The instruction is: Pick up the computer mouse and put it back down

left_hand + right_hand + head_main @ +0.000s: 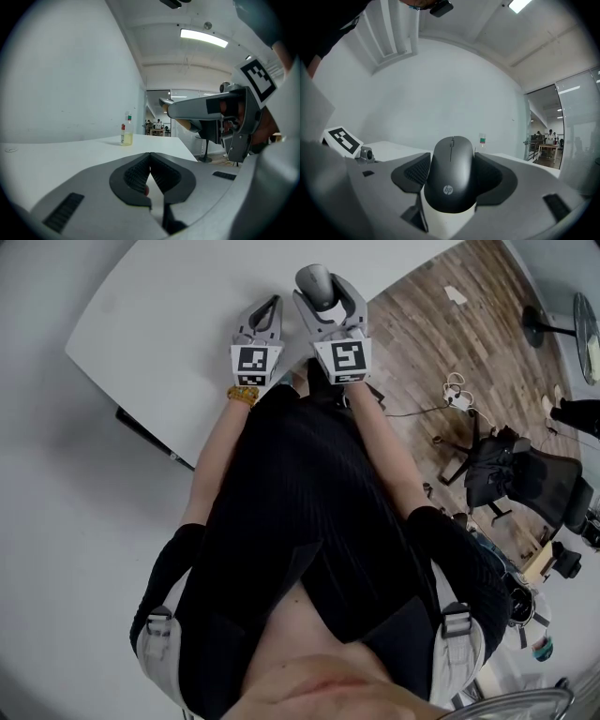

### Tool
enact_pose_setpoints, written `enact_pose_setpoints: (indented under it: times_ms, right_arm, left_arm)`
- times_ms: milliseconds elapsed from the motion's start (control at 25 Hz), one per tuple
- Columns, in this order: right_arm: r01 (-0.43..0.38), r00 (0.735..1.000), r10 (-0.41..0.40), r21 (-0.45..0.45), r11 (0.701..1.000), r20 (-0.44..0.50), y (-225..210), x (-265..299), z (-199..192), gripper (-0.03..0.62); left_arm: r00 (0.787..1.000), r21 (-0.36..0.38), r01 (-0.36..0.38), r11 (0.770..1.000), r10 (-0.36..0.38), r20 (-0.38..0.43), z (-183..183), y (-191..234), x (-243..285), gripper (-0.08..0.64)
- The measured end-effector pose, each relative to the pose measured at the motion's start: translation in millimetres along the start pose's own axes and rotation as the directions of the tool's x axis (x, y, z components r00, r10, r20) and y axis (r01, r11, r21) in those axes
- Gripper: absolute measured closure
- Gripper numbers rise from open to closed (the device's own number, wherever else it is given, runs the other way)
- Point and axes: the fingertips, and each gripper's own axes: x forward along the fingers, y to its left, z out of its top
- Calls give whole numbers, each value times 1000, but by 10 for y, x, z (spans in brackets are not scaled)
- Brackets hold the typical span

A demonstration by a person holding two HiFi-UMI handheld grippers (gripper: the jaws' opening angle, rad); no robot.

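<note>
A dark grey computer mouse [452,172] sits between the jaws of my right gripper [453,171], which is shut on its sides. In the head view the mouse [313,283] shows at the tip of the right gripper [322,298], over the white table [169,324] near its front edge. Whether it rests on the table or hangs just above it is unclear. My left gripper [266,313] lies just left of it, jaws shut with nothing between them [150,169]. From the left gripper view the right gripper [211,110] shows at the right.
A small bottle of yellow liquid [126,133] stands far back on the table. To the right the table ends over a wooden floor [441,343] with a black office chair [511,474] and cables. A white wall rises behind the table.
</note>
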Motion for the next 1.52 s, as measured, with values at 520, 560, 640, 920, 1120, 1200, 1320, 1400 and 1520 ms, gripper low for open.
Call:
enact_pose_setpoints:
  times_ms: [520, 560, 640, 920, 1120, 1200, 1320, 1400, 1520]
  right_arm:
    - [-6, 999, 5, 18, 1000, 50, 20, -25, 93, 311]
    - [-5, 999, 4, 20, 1000, 54, 42, -34, 93, 311]
    - [-6, 998, 5, 18, 1000, 57, 74, -51, 91, 311]
    - [-1, 998, 0, 25, 1000, 62, -10, -37, 126, 311]
    - [0, 998, -1, 22, 1000, 59, -45, -23, 128, 311]
    - [-2, 998, 1, 20, 1000, 57, -43, -20, 110, 311]
    - [-3, 998, 1, 30, 1000, 64, -43, -23, 113, 311]
    - [-2, 998, 0, 37, 999, 69, -43, -22, 122, 311]
    - [-6, 998, 5, 20, 1000, 61, -38, -22, 117, 311]
  left_arm:
    - [1000, 0, 9, 1000, -9, 1, -4, -37, -23, 548]
    - [1000, 0, 9, 1000, -9, 3, -11, -37, -41, 547]
    - [1000, 1, 8, 1000, -8, 6, -23, -36, -72, 548]
    - [1000, 0, 7, 1000, -7, 2, 8, -35, -26, 548]
    - [1000, 2, 9, 1000, -9, 2, 25, -28, -2, 547]
    - [1000, 1, 9, 1000, -9, 2, 8, -31, 0, 546]
    - [1000, 2, 9, 1000, -9, 2, 4, -41, -4, 547]
    - [1000, 2, 9, 1000, -9, 1, 4, -46, -8, 546]
    - [1000, 3, 8, 1000, -8, 1, -2, -44, -14, 548]
